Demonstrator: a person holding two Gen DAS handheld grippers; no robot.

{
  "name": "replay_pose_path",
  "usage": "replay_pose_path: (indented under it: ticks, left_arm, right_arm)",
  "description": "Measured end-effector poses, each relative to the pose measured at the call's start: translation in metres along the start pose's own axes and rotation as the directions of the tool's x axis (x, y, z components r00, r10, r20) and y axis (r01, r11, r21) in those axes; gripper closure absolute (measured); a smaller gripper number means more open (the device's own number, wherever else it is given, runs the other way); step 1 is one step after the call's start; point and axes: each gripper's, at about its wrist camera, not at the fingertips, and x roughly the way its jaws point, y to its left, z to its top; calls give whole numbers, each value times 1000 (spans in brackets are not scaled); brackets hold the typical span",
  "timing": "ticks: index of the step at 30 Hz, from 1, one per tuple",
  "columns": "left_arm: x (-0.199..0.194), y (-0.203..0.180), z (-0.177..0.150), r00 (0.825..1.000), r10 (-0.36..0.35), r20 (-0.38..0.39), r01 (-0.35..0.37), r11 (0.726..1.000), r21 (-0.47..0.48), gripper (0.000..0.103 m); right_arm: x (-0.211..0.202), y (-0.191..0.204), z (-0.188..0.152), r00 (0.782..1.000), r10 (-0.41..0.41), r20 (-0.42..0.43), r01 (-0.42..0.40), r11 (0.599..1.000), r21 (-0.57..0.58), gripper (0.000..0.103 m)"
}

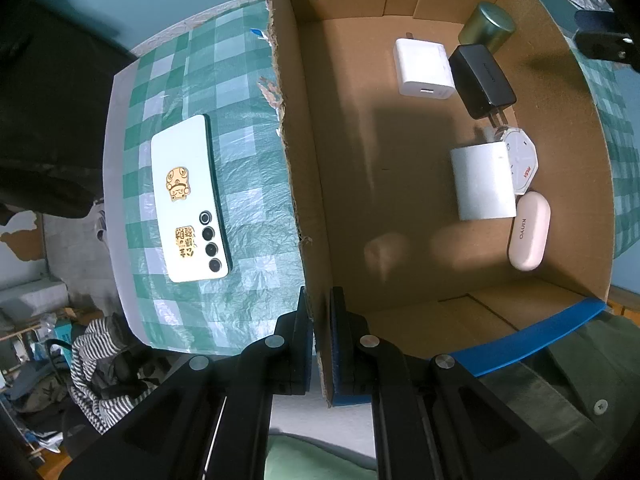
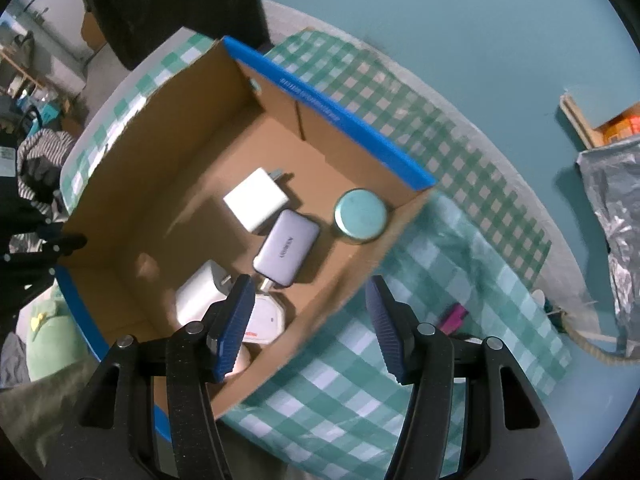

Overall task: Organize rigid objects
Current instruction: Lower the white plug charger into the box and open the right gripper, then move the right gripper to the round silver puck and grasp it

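We see a green-and-white checked plastic tablecloth (image 1: 240, 92) spread over the table. Beyond its edge, down on the floor, lies a black-and-white striped garment (image 1: 102, 360). In the right wrist view, off the tablecloth's far right edge, a crumpled silvery foil bag (image 2: 616, 216) sits under a wooden shelf holding an orange box (image 2: 622, 124). A teal painted wall (image 2: 440, 20) rises behind the tablecloth.

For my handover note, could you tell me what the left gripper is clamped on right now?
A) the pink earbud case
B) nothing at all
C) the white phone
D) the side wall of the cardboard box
D: the left gripper pinches the cardboard box wall, one finger on each side.
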Motion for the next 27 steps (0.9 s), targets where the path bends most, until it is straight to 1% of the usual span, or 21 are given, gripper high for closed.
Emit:
replay_pose_path:
  ticks: [3,7,13,19,25,26,27]
  left_arm:
    - [0,0,0,1000,3,-1,-3,1000,1,96]
    - [-1,0,0,1000,5,-1,-5,1000,2,96]
    - [-1,0,1,1000,7,-3,-7,1000,2,96]
    - [-1,0,1,1000,12,-5,-12,1000,-2,96]
    - [-4,-2,2,1000,15,-1,-15,1000,-10,96]
    - [-4,-2,3,1000,15,0,-15,1000,-12,95]
    - [-4,-1,3,1000,15,1,-15,1000,-14,96]
  right_arm:
    - [-11,-5,-6,1000,-22,17,22,1000,0,39]
    - [-18,-17,-14,999,-43,19,43,999,13,39]
    - [-19,-44,-33,999,-53,1,53,996,76,39]
    - [-3,-89,-54,996,-74,-53,82,981,174,38]
    - [25,-138,-73,989,-85,-117,115,955,274,38]
    - [31,-147,-77,988,-83,-130,117,950,290,38]
    - [38,-155,-80,987,-75,-142,116,945,306,35]
